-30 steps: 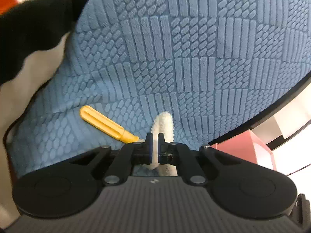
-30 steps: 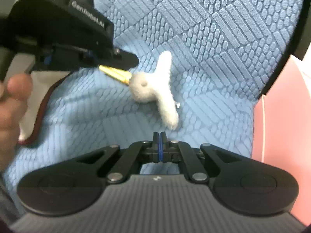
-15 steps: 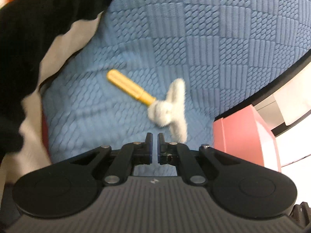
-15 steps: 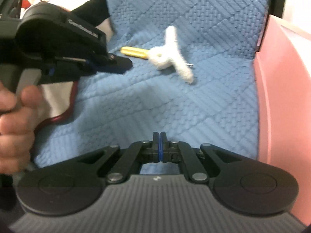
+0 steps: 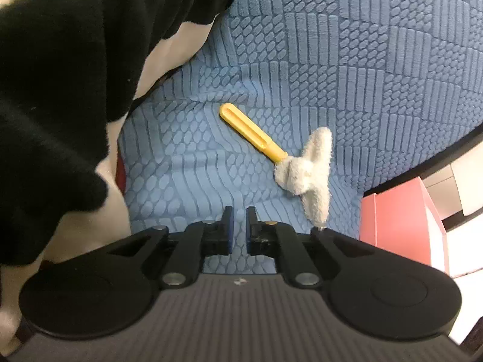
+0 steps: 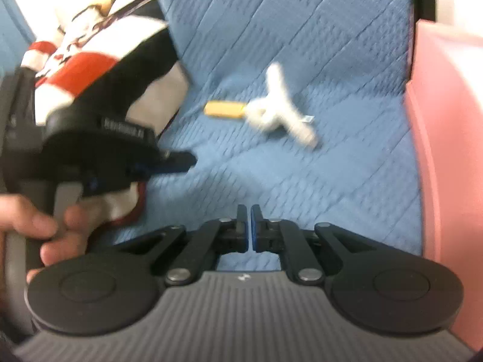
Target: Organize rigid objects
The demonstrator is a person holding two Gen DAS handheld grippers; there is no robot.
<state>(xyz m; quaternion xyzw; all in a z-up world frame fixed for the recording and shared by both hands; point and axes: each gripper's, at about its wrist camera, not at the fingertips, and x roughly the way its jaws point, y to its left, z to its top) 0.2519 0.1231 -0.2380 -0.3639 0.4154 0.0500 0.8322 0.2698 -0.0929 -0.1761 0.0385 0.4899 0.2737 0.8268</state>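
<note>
A brush with a yellow handle and a fluffy white head lies loose on the blue textured cushion. It also shows, blurred, in the right wrist view. My left gripper hangs just in front of the brush, a little to its left, its jaws slightly apart and empty. It also shows in the right wrist view, held by a hand. My right gripper is farther back over the cushion, with its jaws nearly closed and nothing between them.
A black, white and red plush lies at the left of the cushion, also in the right wrist view. A pink box wall stands along the right edge, also in the left wrist view.
My left gripper has let go of the brush's white head and drawn back; the brush now lies free on the cushion. My right gripper has also pulled back, its jaws still close together.
</note>
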